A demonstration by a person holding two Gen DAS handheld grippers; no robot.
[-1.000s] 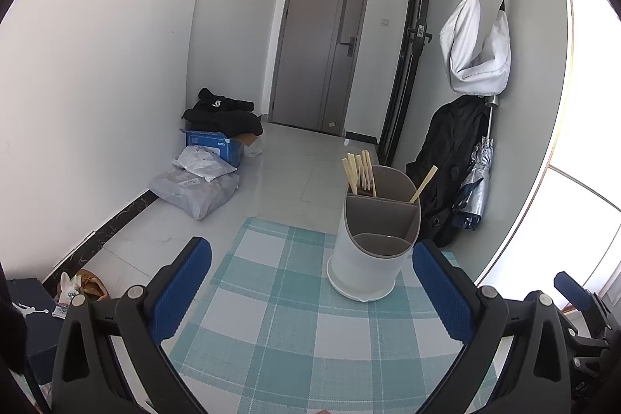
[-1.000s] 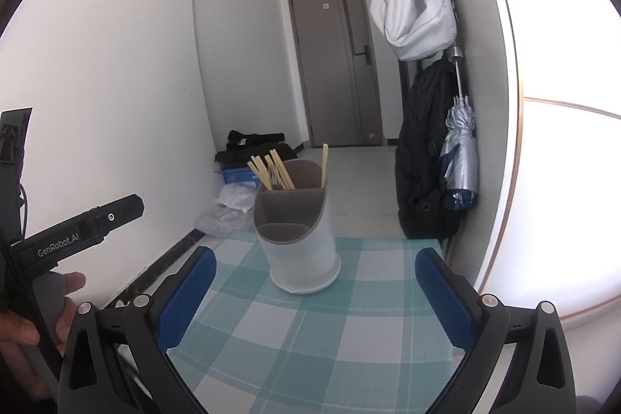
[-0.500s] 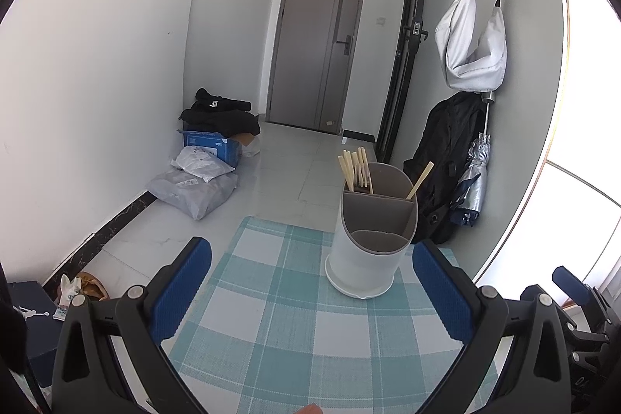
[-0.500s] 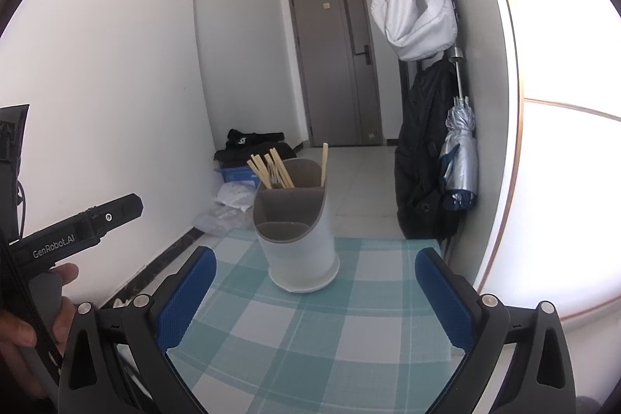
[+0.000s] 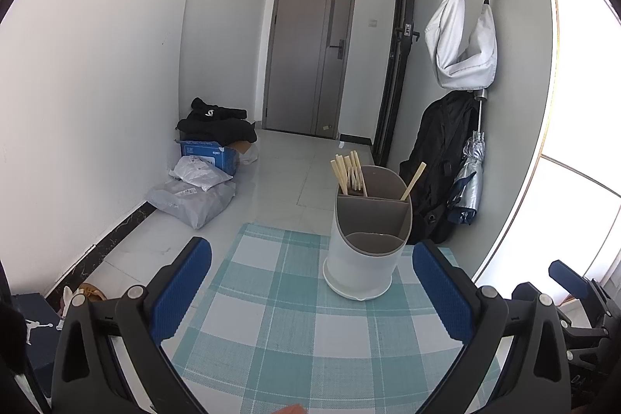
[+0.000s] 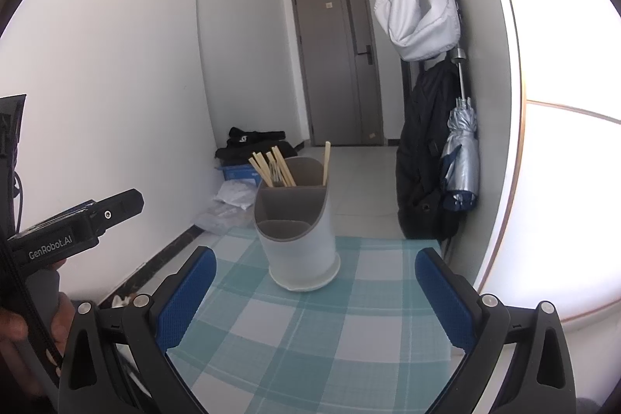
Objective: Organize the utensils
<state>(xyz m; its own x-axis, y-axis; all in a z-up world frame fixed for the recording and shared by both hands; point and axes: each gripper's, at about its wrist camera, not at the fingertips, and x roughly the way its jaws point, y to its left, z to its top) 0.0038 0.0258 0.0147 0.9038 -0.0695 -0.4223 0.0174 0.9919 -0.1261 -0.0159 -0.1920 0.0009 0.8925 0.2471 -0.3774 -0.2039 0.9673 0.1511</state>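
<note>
Left wrist view first: my left gripper (image 5: 310,282) hangs above the checked cloth (image 5: 279,328), and its blue pads (image 5: 180,288) stand far apart with nothing between them. The white utensil holder (image 5: 365,247) stands upright on the cloth, near the far edge and a little to the right of the middle. It has gray cups inside. A bunch of chopsticks (image 5: 348,171) leans in the back left cup, and one lone chopstick (image 5: 413,180) leans in the back right cup. The front cup looks bare. I think the sticks are sorted into cups so they stay tidy and tips up. At the very bottom edge I see a small tan thing, but I cannot tell what it is. Right wrist view next: my right gripper (image 6: 310,282) also hangs over the cloth with its blue pads (image 6: 442,299) wide and holding nothing. The holder sits between the two pads, farther out, not touching them. On the left, a hand (image 6: 15,324) holds the handle of the other gripper tool. I see no loose spoons or sticks on the cloth here, so I think the sorting may be nearly done.
</note>
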